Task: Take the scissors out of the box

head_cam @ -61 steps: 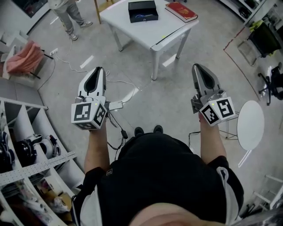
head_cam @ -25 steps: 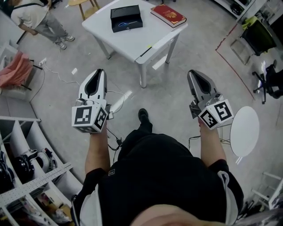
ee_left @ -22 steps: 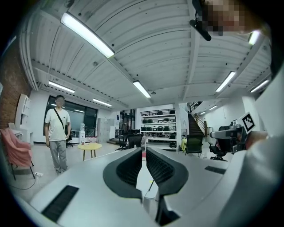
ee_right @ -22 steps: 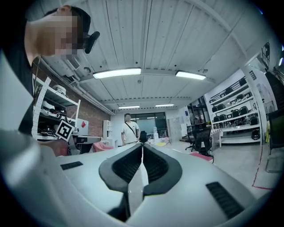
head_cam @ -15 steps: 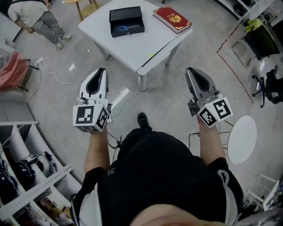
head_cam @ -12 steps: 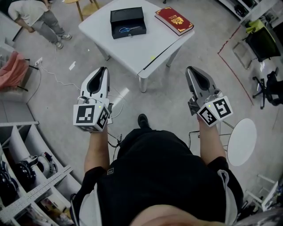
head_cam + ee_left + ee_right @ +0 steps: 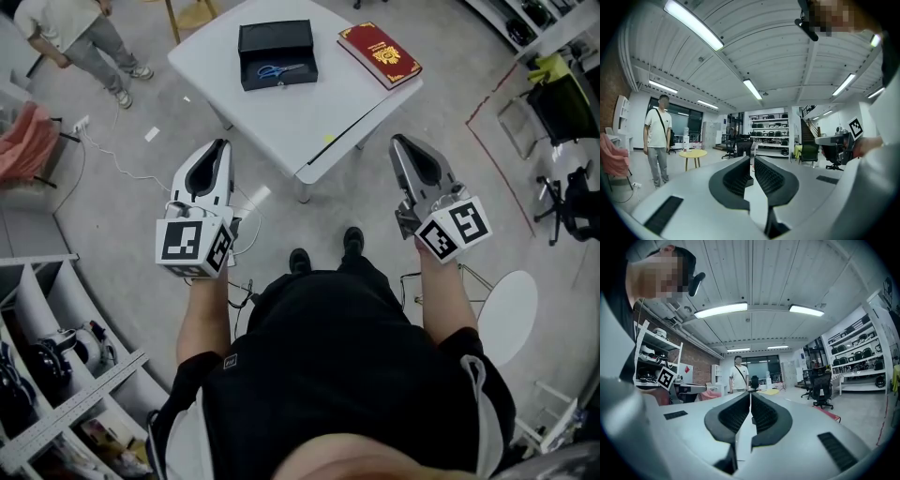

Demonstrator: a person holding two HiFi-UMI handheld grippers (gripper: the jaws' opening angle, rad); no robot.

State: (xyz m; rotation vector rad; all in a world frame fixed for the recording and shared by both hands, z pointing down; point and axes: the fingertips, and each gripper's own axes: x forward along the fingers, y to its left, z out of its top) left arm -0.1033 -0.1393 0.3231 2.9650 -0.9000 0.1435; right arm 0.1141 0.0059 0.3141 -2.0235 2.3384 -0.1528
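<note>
The white square table point(image 7: 281, 103) stands ahead of both your grippers, and its near corner lies between the two tips and a little beyond them. On its far part, well apart from the tips, sits the open black rectangular box point(image 7: 277, 37), more in front of your left gripper point(image 7: 218, 147). The red hardcover book point(image 7: 380, 54) lies more in front of your right gripper point(image 7: 398, 142). The scissors with blue handles point(image 7: 279, 70) lie flat inside the box, on its bottom, so the task's thing is not yet taken out.

You hold both grippers forward and about level, side by side, and I think this is only a carrying posture for the approach, because nothing is within reach yet.

The right gripper's jaws are pressed together and hold nothing. The left gripper's jaws leave only a thin slit, and nothing is in it. Neither gripper touches the table or the box. You must open one before you reach into the box.
</note>
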